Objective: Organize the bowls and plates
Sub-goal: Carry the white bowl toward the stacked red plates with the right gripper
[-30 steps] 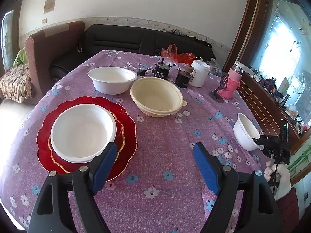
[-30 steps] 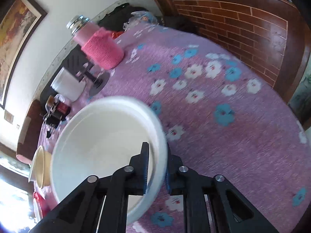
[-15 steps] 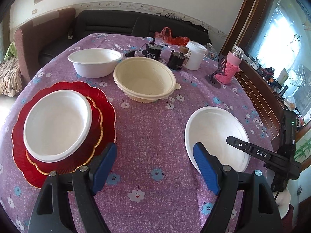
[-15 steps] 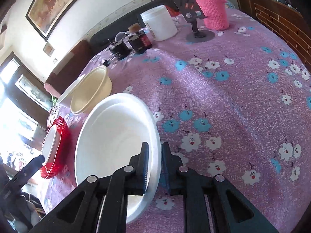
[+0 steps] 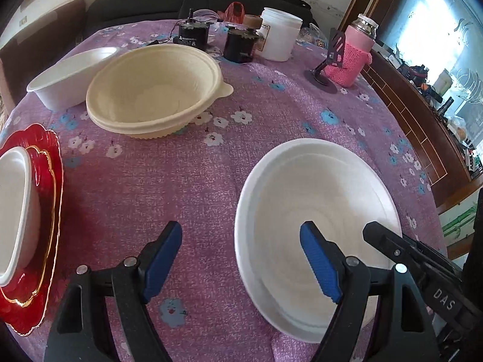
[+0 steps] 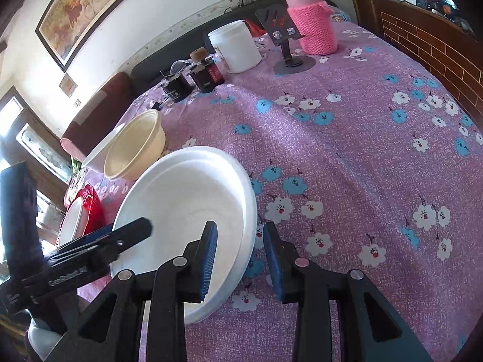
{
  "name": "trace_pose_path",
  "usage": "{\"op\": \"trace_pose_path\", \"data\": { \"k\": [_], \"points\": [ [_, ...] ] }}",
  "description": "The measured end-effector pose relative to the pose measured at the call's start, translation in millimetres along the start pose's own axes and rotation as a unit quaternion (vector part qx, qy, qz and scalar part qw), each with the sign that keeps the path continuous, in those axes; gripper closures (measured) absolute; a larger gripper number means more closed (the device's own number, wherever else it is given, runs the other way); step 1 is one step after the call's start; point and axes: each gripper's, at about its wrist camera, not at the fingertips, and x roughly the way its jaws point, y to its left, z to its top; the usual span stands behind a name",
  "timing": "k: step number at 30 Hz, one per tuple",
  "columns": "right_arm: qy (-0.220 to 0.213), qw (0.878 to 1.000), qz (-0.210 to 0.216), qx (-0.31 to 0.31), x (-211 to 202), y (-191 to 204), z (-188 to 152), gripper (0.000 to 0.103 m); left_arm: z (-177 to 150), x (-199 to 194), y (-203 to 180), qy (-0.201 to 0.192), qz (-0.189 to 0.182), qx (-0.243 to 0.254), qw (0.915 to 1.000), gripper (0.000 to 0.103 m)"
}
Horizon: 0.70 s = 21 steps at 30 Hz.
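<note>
A white foam bowl [image 5: 317, 208] [image 6: 187, 199] rests on the purple flowered tablecloth [image 5: 181, 187]. My right gripper [image 6: 241, 256] is open, its jaws parted on either side of the bowl's near rim. My left gripper [image 5: 241, 262] is open and empty, its right finger [image 5: 320, 265] over the bowl's left part. A cream bowl [image 5: 154, 90] and another white bowl [image 5: 69, 75] sit farther back. At the left a white bowl [image 5: 12, 211] sits on stacked red plates [image 5: 42, 226].
At the back stand two black motors [image 5: 193, 34], a white jar [image 5: 279, 37], a pink-sleeved bottle [image 5: 354, 57] and a phone stand [image 5: 329, 63]. A dark sofa and a brick-patterned cabinet [image 6: 437, 39] border the table.
My right gripper has opened and let go of the white bowl, which now rests on the cloth. My left gripper has moved right and closer, over that bowl.
</note>
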Motion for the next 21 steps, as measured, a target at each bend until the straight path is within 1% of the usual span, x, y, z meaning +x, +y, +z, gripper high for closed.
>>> {"op": "trace_pose_path", "data": {
  "k": [1, 2, 3, 4, 5, 6, 7, 8, 9, 11, 13, 17, 21],
  "points": [
    [-0.001, 1.0, -0.001, -0.002, 0.0, 1.3, -1.0, 0.069, -0.4, 1.2, -3.7, -0.005, 0.003, 0.007, 1.0, 0.032],
    [-0.001, 1.0, -0.002, -0.005, 0.3, 3.1, -1.5, 0.069, -0.8, 2.2, -7.7, -0.01, 0.01, 0.017, 0.9998, 0.052],
    [-0.002, 1.0, -0.004, -0.007, 0.7, 5.1, -1.8, 0.069, -1.2, 4.3, -10.3, -0.006, 0.018, 0.026, 0.9995, 0.08],
    [-0.003, 1.0, -0.006, -0.008, 1.0, 6.8, -2.3, 0.069, -1.2, 7.2, -10.8, 0.002, 0.014, 0.026, 0.9996, 0.092],
    [-0.003, 1.0, -0.005, -0.009, 1.6, 8.4, -2.9, 0.069, -1.2, 8.4, -9.1, 0.007, 0.008, 0.018, 0.9998, 0.091],
    [-0.004, 1.0, -0.005, -0.009, 2.0, 9.9, -3.2, 0.072, -1.8, 7.1, -7.6, 0.005, 0.008, 0.014, 0.9999, 0.091],
    [-0.008, 1.0, -0.011, -0.011, 1.7, 11.8, -3.8, 0.076, -2.2, 4.7, -6.2, 0.002, 0.01, 0.011, 0.9999, 0.091],
    [-0.011, 1.0, -0.017, -0.013, 1.3, 13.3, -4.4, 0.083, -2.6, 0.7, -4.5, -0.004, 0.01, 0.009, 0.9999, 0.091],
    [-0.012, 1.0, -0.017, -0.014, 0.6, 14.3, -5.1, 0.086, -3.1, -5.3, -2.3, -0.011, 0.01, 0.008, 0.9999, 0.091],
    [-0.013, 1.0, -0.004, -0.01, -2.1, 16.0, -6.7, 0.086, -4.0, -17.9, 2.1, -0.022, 0.002, 0.001, 0.9998, 0.091],
    [-0.019, 1.0, 0.001, -0.015, -6.6, 22.6, -8.7, 0.086, -5.0, -31.3, 4.5, -0.033, 0.002, -0.002, 0.9995, 0.091],
    [-0.027, 0.999, 0.011, -0.033, -15.1, 43.3, -9.8, 0.086, -10.2, -65.7, 12.3, -0.07, 0.013, -0.003, 0.9975, 0.091],
    [-0.029, 0.998, 0.029, -0.055, -19.2, 73.2, -10.3, 0.086, -16.7, -99.6, 32.0, -0.104, 0.032, -0.013, 0.994, 0.09]
  ]
}}
